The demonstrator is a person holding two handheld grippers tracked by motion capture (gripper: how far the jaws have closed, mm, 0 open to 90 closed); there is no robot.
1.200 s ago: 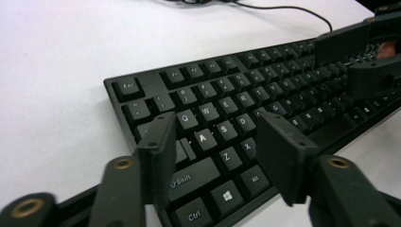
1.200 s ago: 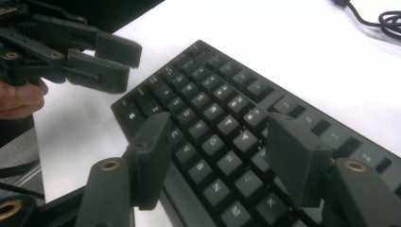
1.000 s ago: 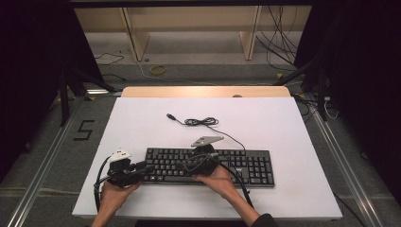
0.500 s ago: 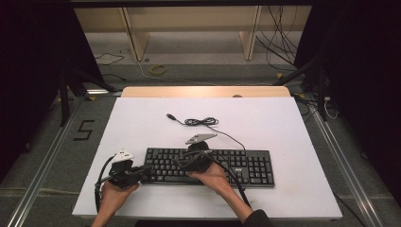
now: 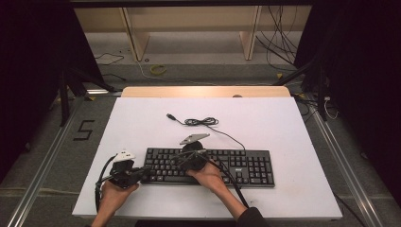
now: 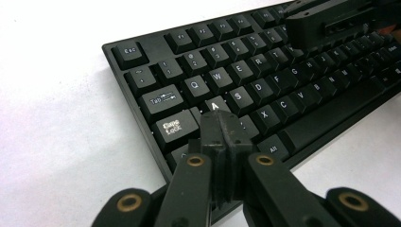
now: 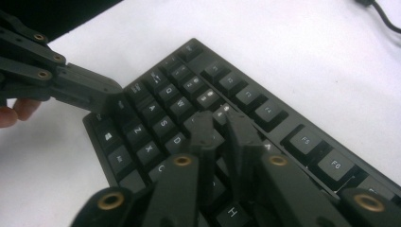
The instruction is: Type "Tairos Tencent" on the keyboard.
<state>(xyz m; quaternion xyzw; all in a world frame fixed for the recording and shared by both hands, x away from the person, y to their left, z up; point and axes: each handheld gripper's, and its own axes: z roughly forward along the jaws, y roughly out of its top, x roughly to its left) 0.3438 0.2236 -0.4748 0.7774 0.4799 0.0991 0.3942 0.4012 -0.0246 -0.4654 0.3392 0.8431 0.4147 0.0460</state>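
Nearest to us, at the bottom of the high view, our two forearms come in over the front edge of the white surface [image 5: 302, 142]. Our left hand [image 5: 112, 195] holds the left gripper [image 5: 144, 175] at the keyboard's left end, near its front corner. In the left gripper view its jaws are pressed together with nothing between them, and their joined tip stands over the keys beside Caps Lock, just below the A; we cannot tell whether it touches a key. Our right hand [image 5: 208, 176] holds the right gripper [image 5: 178, 161] over the left half of the keys, the grey three-cornered plate [image 5: 194, 138] on its top tilted above the keyboard's far edge. Its jaws have just been closing: in the right gripper view they stand nearly together with a thin gap and nothing gripped, their tips over the upper letter rows, and the left gripper reaches in from the left at the keyboard's corner.

The black keyboard [image 5: 246, 166] lies flat on the front half of the surface, its long side running left to right, a little right of the middle. Its thin black cable [image 5: 231, 137] runs from the far edge back to a loose coil [image 5: 201, 122], and the plug [image 5: 170, 116] lies beyond on the bare white. Farther off, a strip of light wood [image 5: 203, 92] borders the surface, then the floor with loose cables [image 5: 279, 52].
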